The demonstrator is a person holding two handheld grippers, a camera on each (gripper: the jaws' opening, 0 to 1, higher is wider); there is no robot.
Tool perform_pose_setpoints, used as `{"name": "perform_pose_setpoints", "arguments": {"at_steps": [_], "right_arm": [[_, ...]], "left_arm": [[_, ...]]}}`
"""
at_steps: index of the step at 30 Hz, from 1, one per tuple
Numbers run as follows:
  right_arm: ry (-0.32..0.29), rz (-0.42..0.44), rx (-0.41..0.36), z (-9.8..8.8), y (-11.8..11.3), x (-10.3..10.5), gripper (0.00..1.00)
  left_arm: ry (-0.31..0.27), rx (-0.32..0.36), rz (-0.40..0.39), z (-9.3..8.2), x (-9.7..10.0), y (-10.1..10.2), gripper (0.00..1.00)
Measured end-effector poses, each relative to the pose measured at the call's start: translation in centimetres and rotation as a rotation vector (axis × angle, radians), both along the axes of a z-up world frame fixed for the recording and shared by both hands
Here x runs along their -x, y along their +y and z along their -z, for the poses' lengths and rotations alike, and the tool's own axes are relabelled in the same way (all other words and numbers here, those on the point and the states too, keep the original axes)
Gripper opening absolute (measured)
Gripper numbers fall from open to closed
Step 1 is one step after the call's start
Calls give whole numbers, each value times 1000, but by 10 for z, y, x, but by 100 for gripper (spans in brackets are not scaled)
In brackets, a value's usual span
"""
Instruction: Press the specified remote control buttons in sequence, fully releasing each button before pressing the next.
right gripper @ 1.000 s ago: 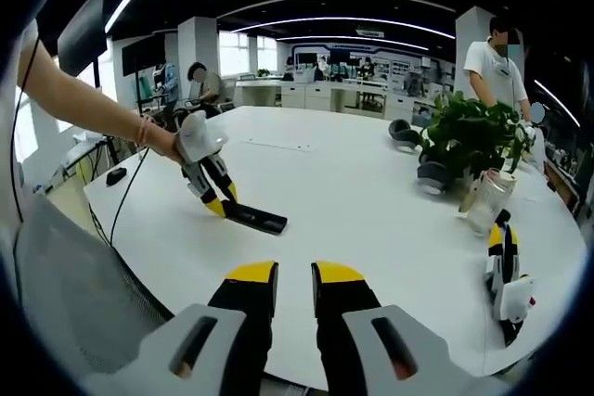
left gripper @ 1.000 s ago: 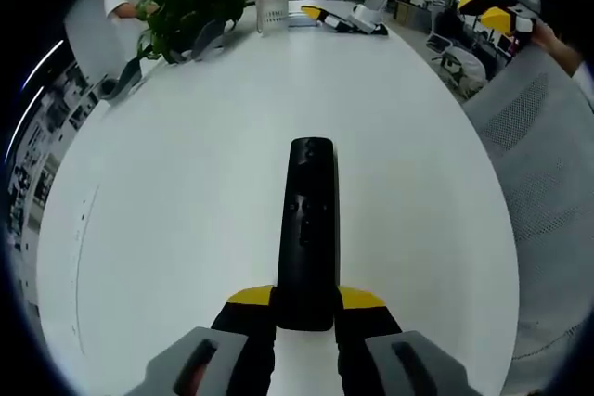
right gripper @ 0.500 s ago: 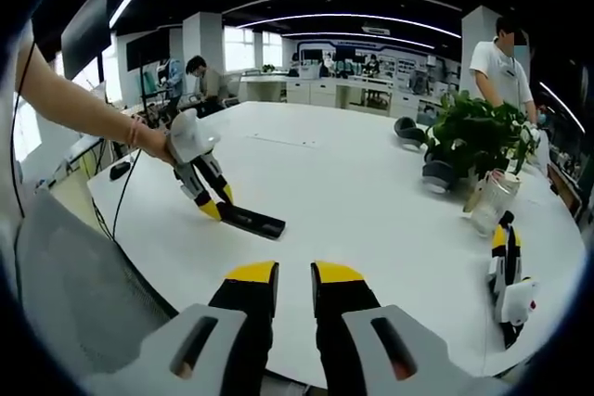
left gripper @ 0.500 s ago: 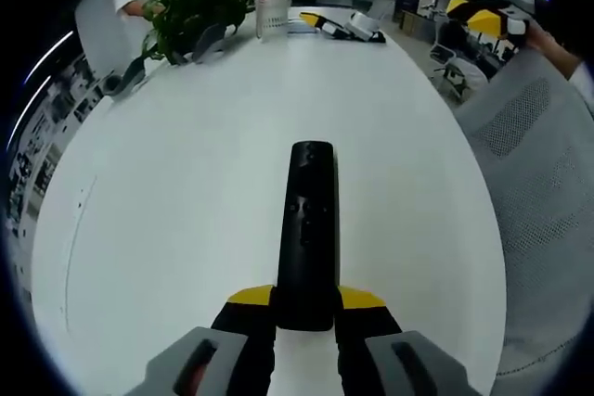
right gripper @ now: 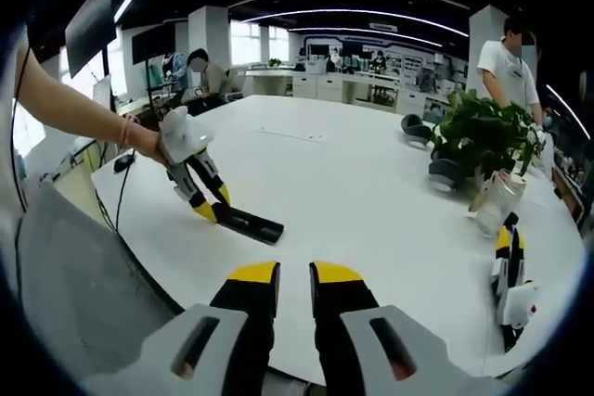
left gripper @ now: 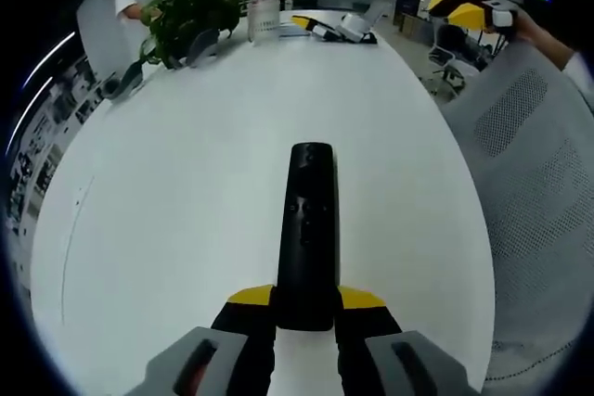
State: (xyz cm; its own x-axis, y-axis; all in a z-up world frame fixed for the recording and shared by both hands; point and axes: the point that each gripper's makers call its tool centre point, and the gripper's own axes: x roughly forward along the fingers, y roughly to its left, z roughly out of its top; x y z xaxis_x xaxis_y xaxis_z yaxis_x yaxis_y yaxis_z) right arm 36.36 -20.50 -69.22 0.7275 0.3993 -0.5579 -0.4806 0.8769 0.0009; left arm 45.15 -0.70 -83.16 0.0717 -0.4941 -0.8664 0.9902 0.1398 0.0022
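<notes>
Big white table [right gripper: 371,201]: left gripper [left gripper: 305,308] pinches the remote [left gripper: 307,229], long axis straight ahead; right gripper [right gripper: 295,277], jaws nearly together, hangs well off toward its tip.

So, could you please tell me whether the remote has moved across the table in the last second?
Cannot tell: the remote stays beside the table edge in a shifting view.

Across the white table [right gripper: 353,192], the left gripper [right gripper: 212,210] grips the black remote control [right gripper: 247,224].

An open-plan office: long white table [right gripper: 371,192], desk rows, ceiling strip lights [right gripper: 371,18], potted plant [right gripper: 483,132]
</notes>
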Motion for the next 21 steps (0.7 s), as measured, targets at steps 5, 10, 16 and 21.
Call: {"name": "perform_pose_setpoints", "arguments": {"at_steps": [5, 10, 16, 21], "right_arm": [[13, -11, 6, 2, 2, 1, 12], [25, -22, 10, 4, 4, 3, 12], [36, -34, 14, 6, 6, 4, 11], [42, -40, 18, 7, 7, 4, 11]], "left_arm": [[5, 6, -16, 0, 9, -1, 24], [-8, -5, 11, 0, 23, -3, 24], [-7, -8, 2, 0, 31, -3, 24], [-1, -5, 5, 0, 43, -3, 24]]}}
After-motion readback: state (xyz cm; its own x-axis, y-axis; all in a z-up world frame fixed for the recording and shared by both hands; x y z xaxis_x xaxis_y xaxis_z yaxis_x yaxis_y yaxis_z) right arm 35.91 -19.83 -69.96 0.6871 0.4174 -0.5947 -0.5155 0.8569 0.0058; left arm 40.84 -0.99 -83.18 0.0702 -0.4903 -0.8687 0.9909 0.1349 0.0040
